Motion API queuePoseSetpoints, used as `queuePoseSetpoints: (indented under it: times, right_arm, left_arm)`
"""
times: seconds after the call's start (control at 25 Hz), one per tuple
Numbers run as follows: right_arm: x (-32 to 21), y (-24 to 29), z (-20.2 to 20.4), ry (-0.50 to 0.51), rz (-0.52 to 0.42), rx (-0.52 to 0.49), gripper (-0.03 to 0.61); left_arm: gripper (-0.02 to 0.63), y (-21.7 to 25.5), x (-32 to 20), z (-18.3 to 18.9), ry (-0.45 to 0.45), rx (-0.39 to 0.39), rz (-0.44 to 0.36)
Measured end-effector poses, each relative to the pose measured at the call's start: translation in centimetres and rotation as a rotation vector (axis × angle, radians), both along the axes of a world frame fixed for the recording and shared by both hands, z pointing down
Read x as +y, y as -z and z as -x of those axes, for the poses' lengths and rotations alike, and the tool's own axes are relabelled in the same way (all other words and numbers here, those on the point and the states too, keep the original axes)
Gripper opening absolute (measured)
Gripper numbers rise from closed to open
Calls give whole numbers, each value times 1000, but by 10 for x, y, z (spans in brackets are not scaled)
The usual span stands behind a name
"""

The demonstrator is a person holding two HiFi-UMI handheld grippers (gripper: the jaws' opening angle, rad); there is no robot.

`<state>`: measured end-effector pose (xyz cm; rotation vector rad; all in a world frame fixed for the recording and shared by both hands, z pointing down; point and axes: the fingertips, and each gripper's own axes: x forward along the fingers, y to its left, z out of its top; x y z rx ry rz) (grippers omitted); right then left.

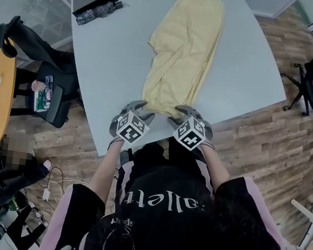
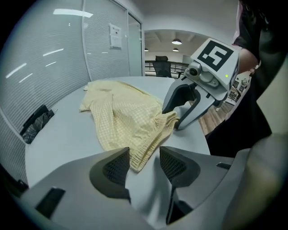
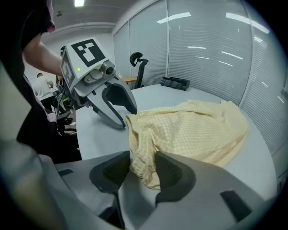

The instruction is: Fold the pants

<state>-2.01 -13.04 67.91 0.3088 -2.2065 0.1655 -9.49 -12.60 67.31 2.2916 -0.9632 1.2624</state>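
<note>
Here we are at the grab: the yellow pants (image 1: 181, 55) lie stretched lengthwise down the middle of the grey table (image 1: 107, 67), crumpled and not yet folded, their gathered band at the table's near edge, right in front of the person. The left gripper (image 2: 144, 164) sits low at the left corner of that band, jaws wide, with the corner of cloth lying between them but not pinched. The right gripper (image 3: 137, 168) mirrors it at the other corner of the band, also at the table's near edge, jaws apart around a bunch of the fabric, nothing clamped. So I'd call this the pick-up before the first fold. Next, both need to close firmly on their corners, then lift together and carry the band toward the table's far end.
</note>
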Motion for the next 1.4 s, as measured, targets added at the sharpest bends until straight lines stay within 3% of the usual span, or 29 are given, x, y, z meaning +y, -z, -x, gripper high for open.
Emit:
queuePoseSetpoints:
  times: [0.08,0.32,0.52,0.6,0.64,0.72,0.96,1.12,1.4]
  right_arm:
    - [-2,-2,-2,-29,-7,-1,145]
    - [-10,6,-4,-159,105,-101,120]
    - [-14,25,-6,-227,143,-187,115]
    - [-15,35,-7,-252,155,-220,114]
    - [-16,39,-8,-261,156,-229,114]
    - [-17,46,-9,-274,151,-239,114]
    - [-25,73,-17,-330,136,-289,114]
    - [-30,96,-22,-393,162,-358,114]
    - [-38,155,-34,-447,173,-485,113]
  left_arm:
    - [212,-3,-2,0,-33,-20,-2]
    - [212,-12,-5,0,-86,-45,2]
    - [206,-12,-4,1,-100,-34,-11]
    - [177,-11,-4,1,-101,-41,-30]
    - [125,-9,-5,0,-99,-42,-42]
    - [122,-5,-7,-1,-92,-24,-59]
    - [110,30,-13,-7,-59,98,-106]
    - [103,72,-17,-3,-17,260,-155]
    - [95,161,-22,-11,-49,538,-279]
